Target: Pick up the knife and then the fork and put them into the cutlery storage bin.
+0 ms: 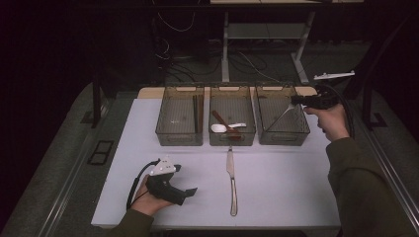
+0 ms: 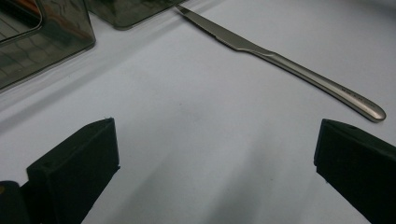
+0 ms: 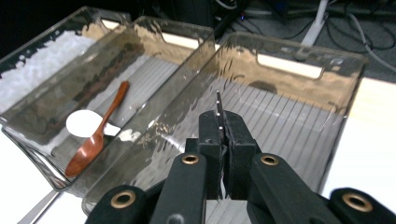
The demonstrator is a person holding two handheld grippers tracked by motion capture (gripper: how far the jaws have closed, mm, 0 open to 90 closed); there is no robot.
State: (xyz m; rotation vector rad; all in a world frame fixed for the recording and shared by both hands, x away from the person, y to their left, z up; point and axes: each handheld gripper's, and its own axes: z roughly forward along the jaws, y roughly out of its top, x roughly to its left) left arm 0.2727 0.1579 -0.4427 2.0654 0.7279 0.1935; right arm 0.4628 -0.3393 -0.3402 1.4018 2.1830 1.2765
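Lower left of the high view: left gripper (image 1: 190,191) low over the white table (image 1: 276,197), jaws spread wide, nothing between them. Same in the left gripper view: two black fingers (image 2: 79,163) far apart at the bottom corners, bare table between, touching nothing. Table knife (image 2: 285,63) lying flat beyond them, running from upper centre to the right edge, well clear of both fingers; at centre frame of the high view, just below the middle bin (image 1: 232,121).

Upper right of the high view: right gripper (image 1: 295,100) held over the right-hand bin (image 1: 281,118). In the right gripper view, fingers (image 3: 210,135) clenched on a thin metal utensil (image 3: 218,105), its end poking up just past the tips, above the bin's ribbed floor. Wooden spoon (image 3: 95,135) and white spoon (image 3: 84,123) lying in the bin at left.
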